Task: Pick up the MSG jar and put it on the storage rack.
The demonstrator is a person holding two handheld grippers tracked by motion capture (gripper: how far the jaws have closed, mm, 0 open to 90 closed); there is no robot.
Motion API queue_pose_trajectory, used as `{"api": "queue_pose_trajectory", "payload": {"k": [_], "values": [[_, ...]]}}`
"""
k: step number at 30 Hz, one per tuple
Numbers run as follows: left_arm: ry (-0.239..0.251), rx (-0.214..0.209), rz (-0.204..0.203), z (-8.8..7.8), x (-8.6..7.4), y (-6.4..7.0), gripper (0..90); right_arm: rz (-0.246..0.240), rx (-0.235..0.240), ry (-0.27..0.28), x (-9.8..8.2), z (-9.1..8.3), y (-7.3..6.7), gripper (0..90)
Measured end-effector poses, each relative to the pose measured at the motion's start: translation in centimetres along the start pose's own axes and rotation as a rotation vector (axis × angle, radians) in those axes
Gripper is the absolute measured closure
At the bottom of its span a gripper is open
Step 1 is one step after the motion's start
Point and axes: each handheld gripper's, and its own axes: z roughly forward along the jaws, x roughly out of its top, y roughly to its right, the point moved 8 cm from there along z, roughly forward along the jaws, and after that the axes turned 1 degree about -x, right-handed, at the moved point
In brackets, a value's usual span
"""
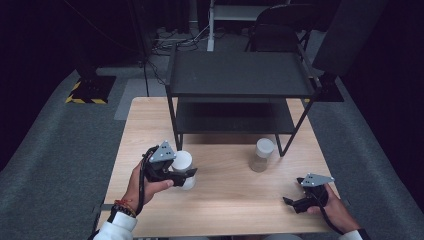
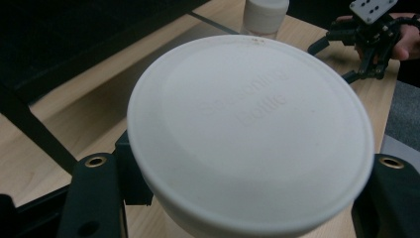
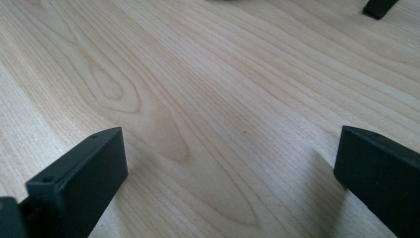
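Observation:
A white-lidded jar (image 1: pixel 183 161) sits between the jaws of my left gripper (image 1: pixel 188 176), which is shut on its body and holds it just above the left of the wooden table (image 1: pixel 225 210). In the left gripper view the jar's round lid (image 2: pixel 247 134) looms close, with faint raised lettering on it, and a black jaw hugs it on each side. A second jar (image 1: pixel 261 154) with a white lid stands upright by the rack's front right leg and appears again as the far jar (image 2: pixel 265 15). My right gripper (image 1: pixel 295 201) rests low at the table's front right, open, with bare wood between its jaws (image 3: pixel 228 173).
A black two-tier metal rack (image 1: pixel 240 75) stands on the back half of the table, with a lower shelf (image 1: pixel 232 117) under its top. Dark carpet, cables and a chair lie beyond the table's far edge.

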Motion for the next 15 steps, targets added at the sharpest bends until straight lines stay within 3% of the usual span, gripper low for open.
{"api": "queue_pose_trajectory", "payload": {"k": [7, 15], "values": [[0.003, 0.009, 0.018, 0.3, 1.8, -0.2, 33.9, 0.000, 0.000, 0.000, 0.0, 0.0, 0.0, 0.0], [0.024, -0.017, 0.031, 0.3, 4.0, -0.6, 33.9, 0.000, 0.000, 0.000, 0.0, 0.0, 0.0, 0.0]]}}
